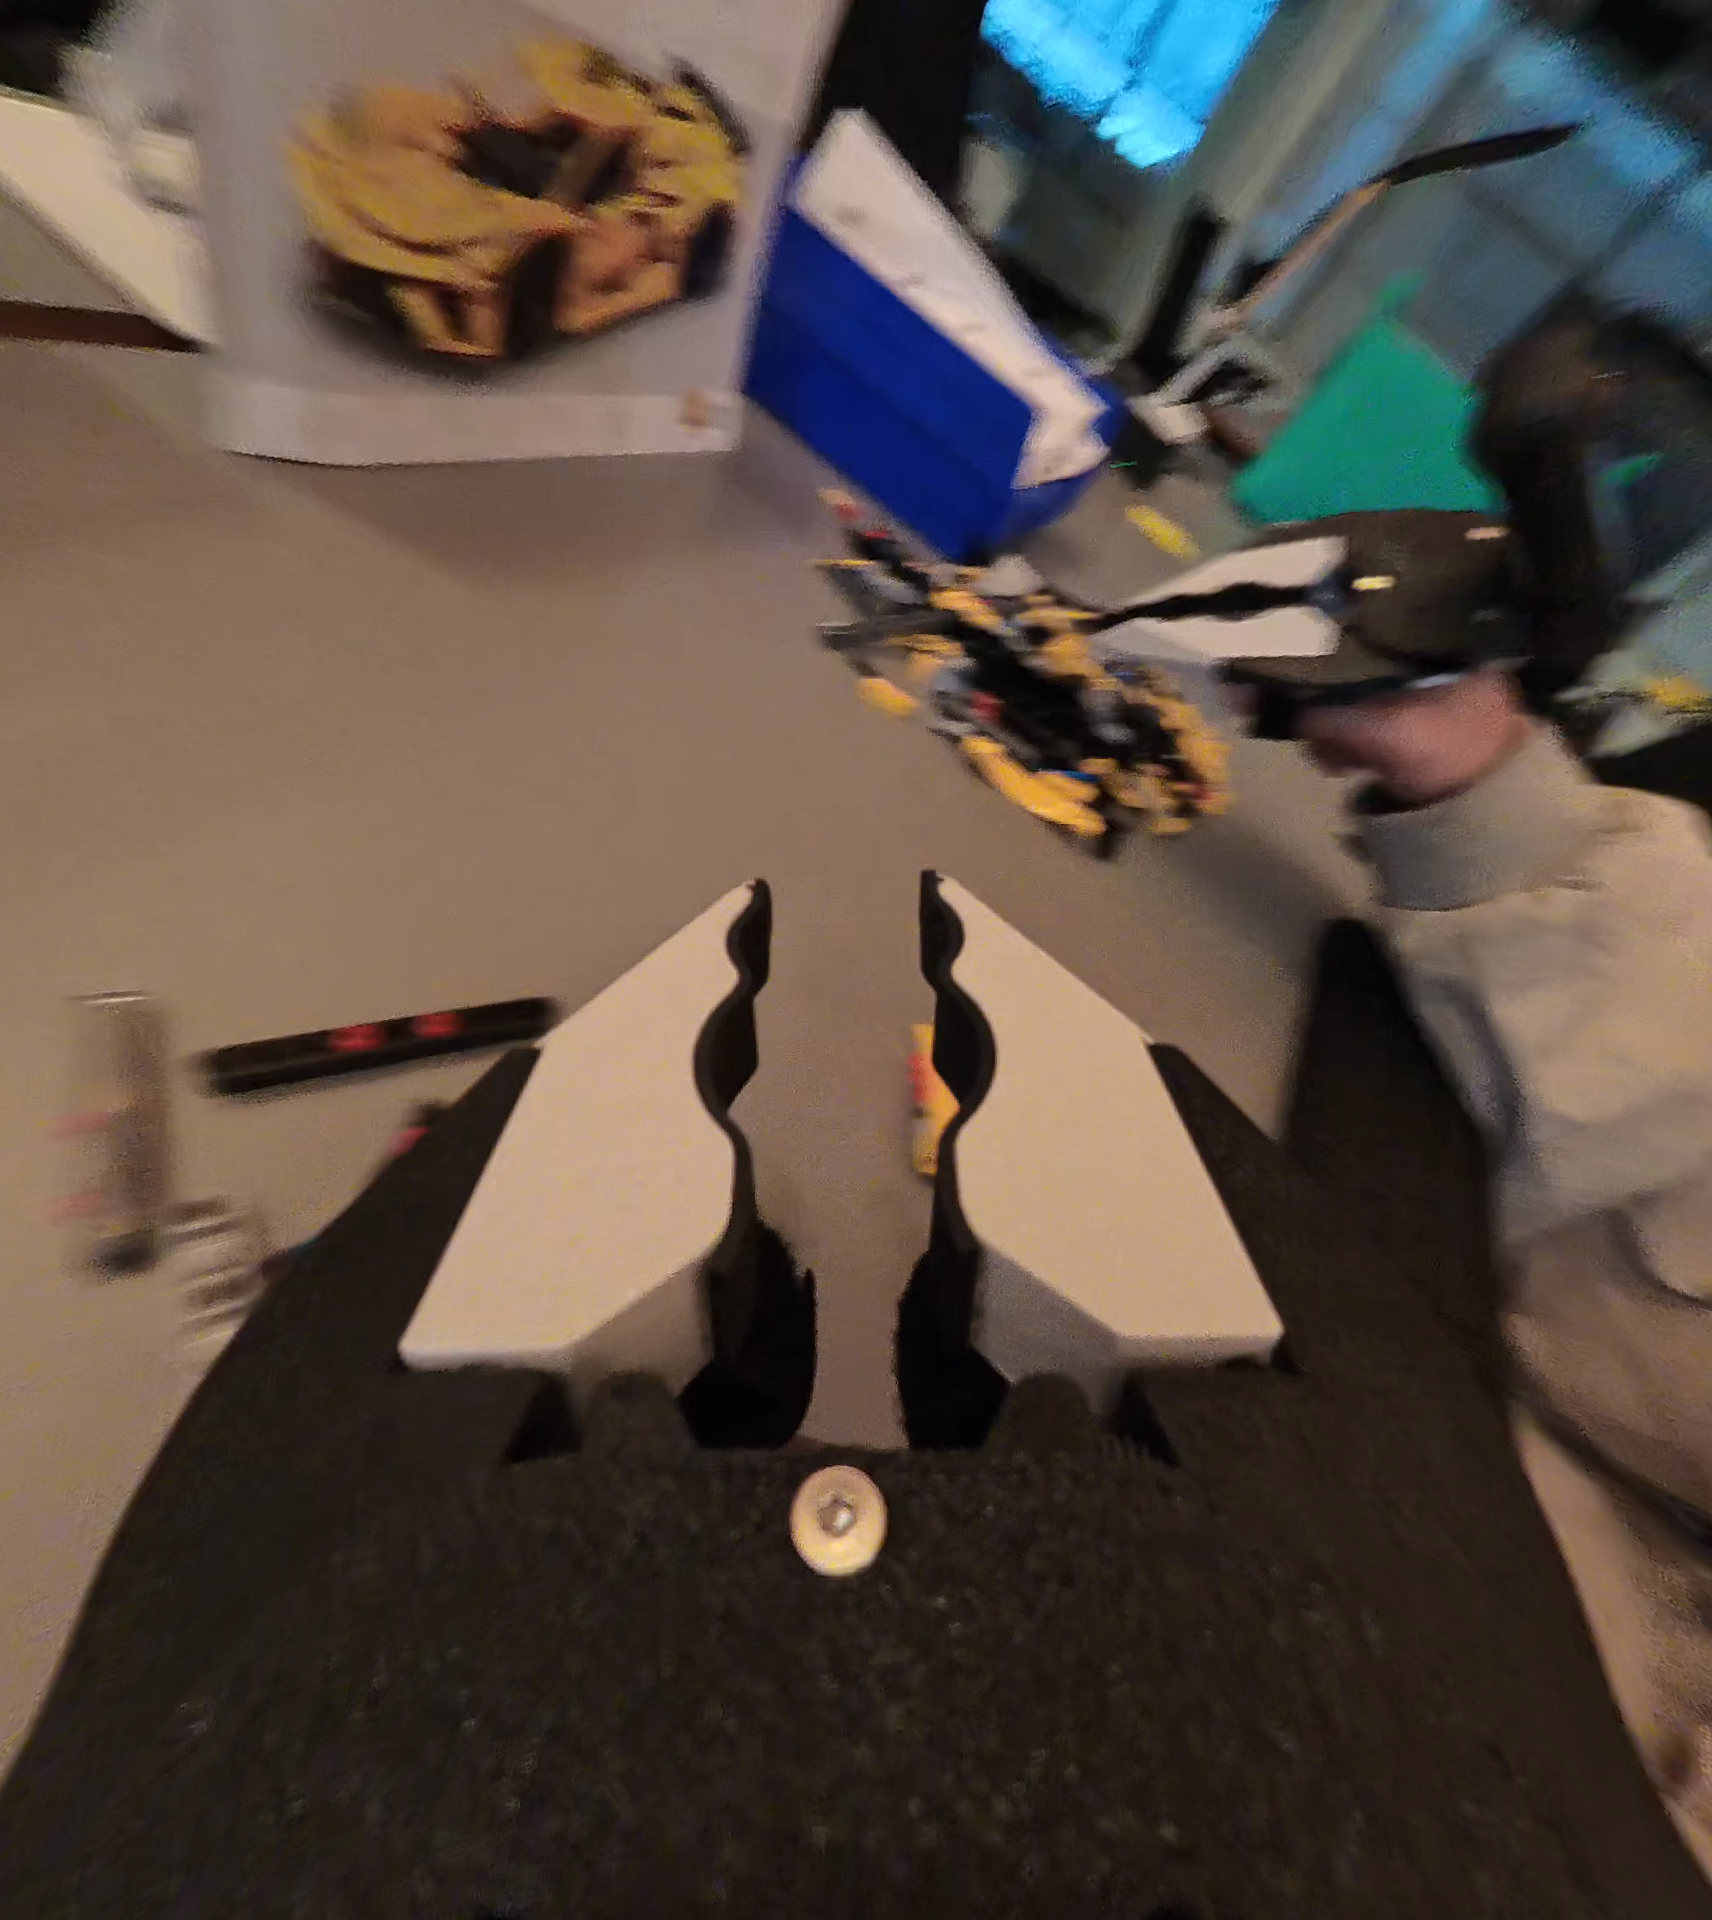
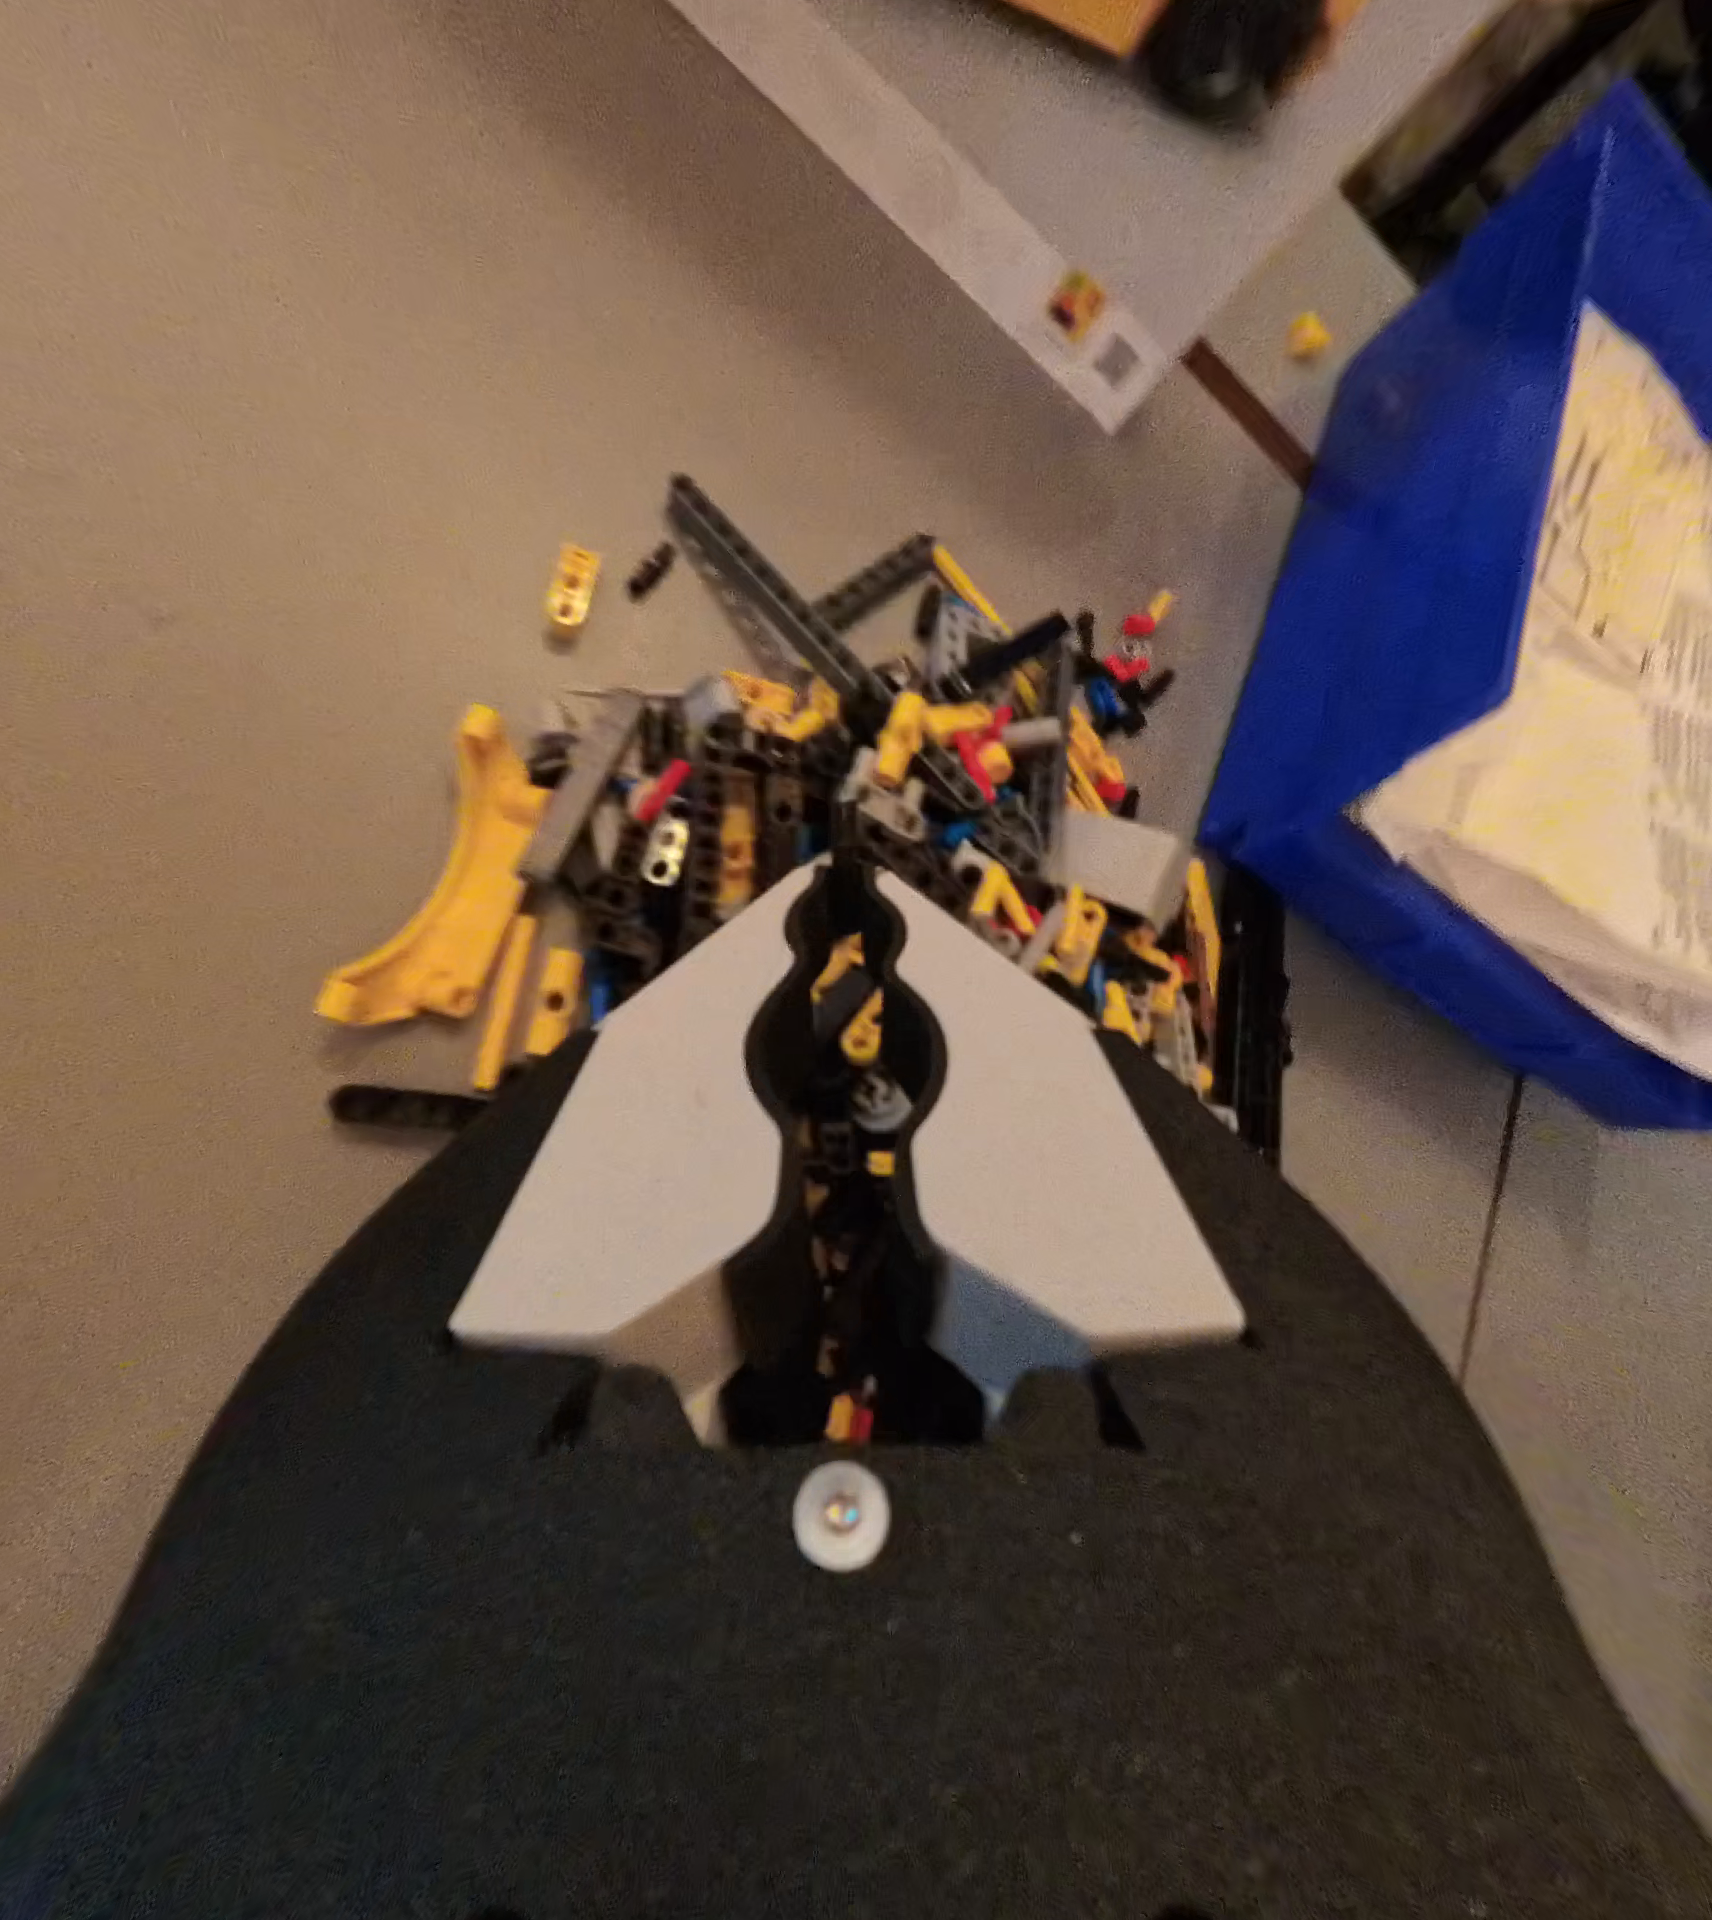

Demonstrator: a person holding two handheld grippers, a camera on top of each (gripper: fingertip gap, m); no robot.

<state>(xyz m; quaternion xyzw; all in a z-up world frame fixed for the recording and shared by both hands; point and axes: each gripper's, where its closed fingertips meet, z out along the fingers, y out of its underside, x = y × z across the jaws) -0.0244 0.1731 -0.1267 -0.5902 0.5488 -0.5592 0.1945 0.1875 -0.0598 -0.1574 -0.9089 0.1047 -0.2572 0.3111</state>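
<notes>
1. My right gripper (image 2: 844, 883) has its jaws closed on a thin black plastic rod (image 2: 844, 831) standing up from the heap of yellow, black and grey plastic building pieces (image 2: 810, 821). As I judge it, I should lift straight and slowly so the tangle doesn't drag.
2. My left gripper (image 1: 844, 883) hangs with jaws parted, holding nothing, well apart from the heap.
3. The matte grey surface (image 2: 156, 468) also carries a blue plastic bin (image 2: 1403, 623) of printed papers and a pale cardboard box (image 1: 478, 416); the room behind is blurred.
</notes>
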